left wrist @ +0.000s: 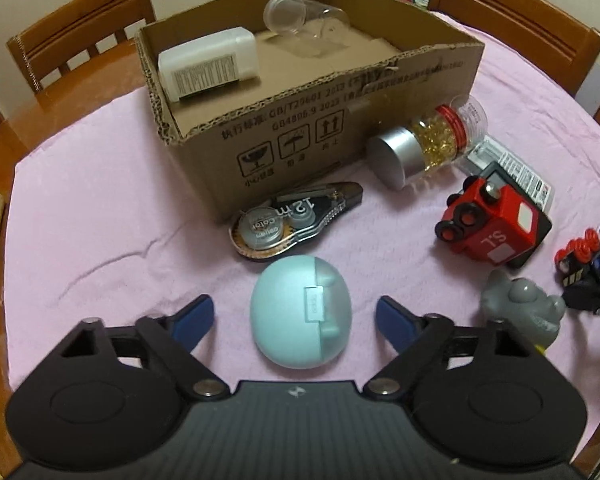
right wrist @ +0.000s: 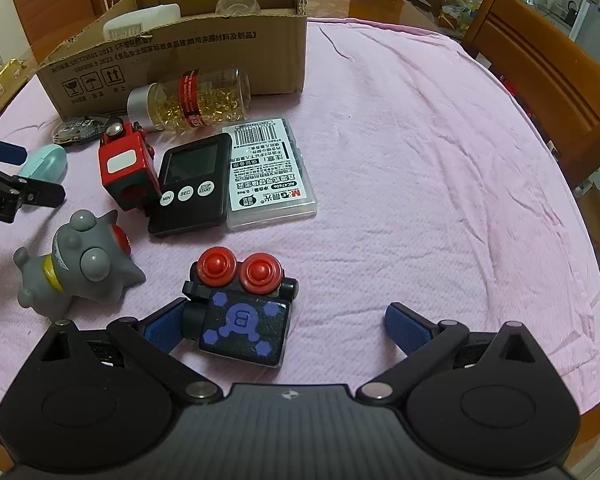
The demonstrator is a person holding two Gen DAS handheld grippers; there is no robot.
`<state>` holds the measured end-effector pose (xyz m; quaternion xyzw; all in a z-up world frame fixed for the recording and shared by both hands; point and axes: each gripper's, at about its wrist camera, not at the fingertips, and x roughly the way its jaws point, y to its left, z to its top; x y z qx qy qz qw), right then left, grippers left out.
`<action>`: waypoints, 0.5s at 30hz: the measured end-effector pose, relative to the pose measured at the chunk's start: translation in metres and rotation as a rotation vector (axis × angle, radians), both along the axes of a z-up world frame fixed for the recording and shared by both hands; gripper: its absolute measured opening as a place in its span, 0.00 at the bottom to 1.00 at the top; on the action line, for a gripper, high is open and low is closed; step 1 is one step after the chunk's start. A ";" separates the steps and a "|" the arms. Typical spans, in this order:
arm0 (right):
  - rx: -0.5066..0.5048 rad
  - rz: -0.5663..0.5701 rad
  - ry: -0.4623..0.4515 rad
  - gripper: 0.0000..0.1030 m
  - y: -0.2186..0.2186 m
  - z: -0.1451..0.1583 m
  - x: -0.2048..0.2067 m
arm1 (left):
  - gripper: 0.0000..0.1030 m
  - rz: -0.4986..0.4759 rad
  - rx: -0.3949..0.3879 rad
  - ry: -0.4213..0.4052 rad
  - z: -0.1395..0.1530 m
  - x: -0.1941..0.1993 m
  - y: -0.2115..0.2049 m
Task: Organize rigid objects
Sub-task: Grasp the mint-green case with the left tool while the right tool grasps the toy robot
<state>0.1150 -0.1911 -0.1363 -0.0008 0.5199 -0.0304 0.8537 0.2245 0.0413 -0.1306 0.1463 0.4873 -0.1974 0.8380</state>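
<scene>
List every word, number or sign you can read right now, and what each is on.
"MIN", "SEC", "STOP START": black timer.
"M&G": clear plastic case; its small print is too small.
"12 m": correction tape.
"S.L": red toy car.
"B": black cube toy.
"GB/T29601", fragile, umbrella and arrows signs: cardboard box.
Label on white bottle: unreadable.

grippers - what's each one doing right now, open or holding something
left gripper: open, fingers either side of the blue case, not gripping.
right gripper: open, black block toy between its fingers.

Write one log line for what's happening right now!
left tool: open around blue case | right tool: open, by black cube toy
</scene>
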 end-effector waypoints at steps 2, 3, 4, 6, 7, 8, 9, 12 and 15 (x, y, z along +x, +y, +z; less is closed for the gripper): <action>0.000 0.000 0.001 1.00 0.000 0.000 0.000 | 0.74 0.021 -0.013 0.008 0.000 -0.001 -0.002; 0.000 0.002 0.001 1.00 0.000 0.000 0.000 | 0.71 0.026 -0.016 0.004 0.000 -0.003 -0.003; 0.000 0.002 0.002 1.00 0.000 0.000 0.000 | 0.70 0.028 -0.013 -0.007 0.000 -0.005 -0.004; 0.001 0.006 0.004 1.00 0.000 0.000 0.000 | 0.65 0.030 -0.012 -0.024 0.001 -0.009 -0.006; 0.001 0.008 0.005 1.00 0.000 0.000 0.000 | 0.64 0.032 -0.017 -0.026 0.000 -0.009 -0.007; 0.001 0.009 0.008 1.00 0.000 0.000 0.000 | 0.63 0.035 -0.022 -0.025 0.001 -0.009 -0.008; 0.002 0.010 0.014 1.00 0.000 0.000 0.001 | 0.61 0.043 -0.026 -0.023 0.001 -0.007 -0.007; 0.005 0.016 0.032 1.00 0.002 0.001 -0.002 | 0.53 0.048 -0.033 -0.022 0.002 -0.005 -0.006; 0.006 0.031 0.035 1.00 0.005 0.002 -0.007 | 0.51 0.055 -0.039 -0.015 0.002 -0.005 -0.006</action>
